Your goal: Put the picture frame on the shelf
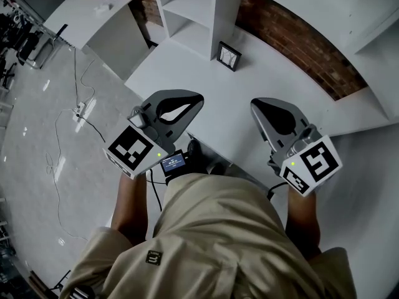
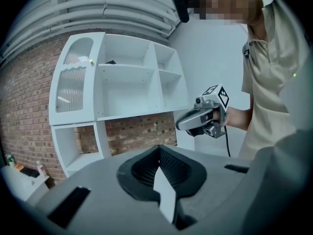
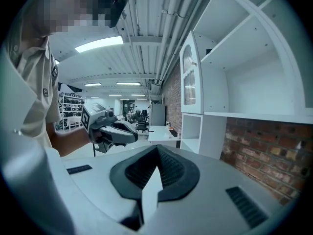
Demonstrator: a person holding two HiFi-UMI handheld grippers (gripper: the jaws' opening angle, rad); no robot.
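Note:
The small black picture frame [image 1: 229, 56] stands on the white counter [image 1: 181, 67], leaning against an upright of the white shelf unit [image 1: 187, 5]. Both grippers hang in front of the person, well short of the frame and apart from it. My left gripper [image 1: 197, 98] is shut with nothing between its jaws; its own view shows the closed jaws [image 2: 159, 148] facing the empty shelf compartments [image 2: 127, 82]. My right gripper [image 1: 254, 106] is likewise shut and empty [image 3: 157, 148]. Each gripper shows in the other's view: the right gripper [image 2: 181, 123], the left gripper [image 3: 134, 137]. The frame is in neither gripper view.
A brick wall [image 1: 299, 42] runs behind the counter under the shelf unit [image 3: 234, 82]. At the far left stands a white desk [image 1: 100, 17] with small items. A cable and power strip [image 1: 80, 111] lie on the grey floor. The person's torso [image 1: 212, 242] fills the bottom.

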